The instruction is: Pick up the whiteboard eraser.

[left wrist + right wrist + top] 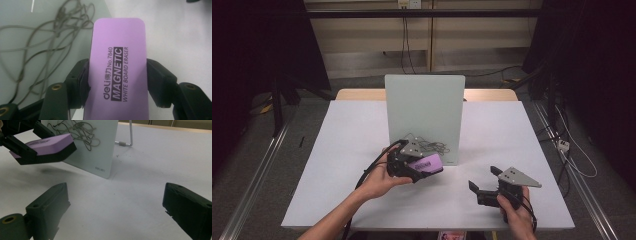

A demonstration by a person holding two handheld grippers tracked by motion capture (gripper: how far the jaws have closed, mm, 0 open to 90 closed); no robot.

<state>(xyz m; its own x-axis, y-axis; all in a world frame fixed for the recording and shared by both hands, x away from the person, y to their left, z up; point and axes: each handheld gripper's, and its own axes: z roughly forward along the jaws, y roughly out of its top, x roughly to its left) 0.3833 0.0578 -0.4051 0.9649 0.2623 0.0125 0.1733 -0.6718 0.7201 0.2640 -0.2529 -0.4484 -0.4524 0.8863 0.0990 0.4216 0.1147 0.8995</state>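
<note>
The left tongs (428, 165) clamp the purple eraser (117, 72) by its long sides, just before the scribbled whiteboard (424, 107). The right tongs (484, 181) gape empty, right of it. Hard wiping could tip the propped board backward.

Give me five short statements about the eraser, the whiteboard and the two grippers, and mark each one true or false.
1. The left gripper is shut on the purple eraser. True.
2. The right gripper holds a marker. False: its jaws stand apart with nothing between them.
3. The whiteboard stands upright on the table. True.
4. The whiteboard is wiped clean. False: grey scribbles mark its lower part.
5. The eraser lies flat on the table. False: it is held above the table, near the scribbles.
</note>
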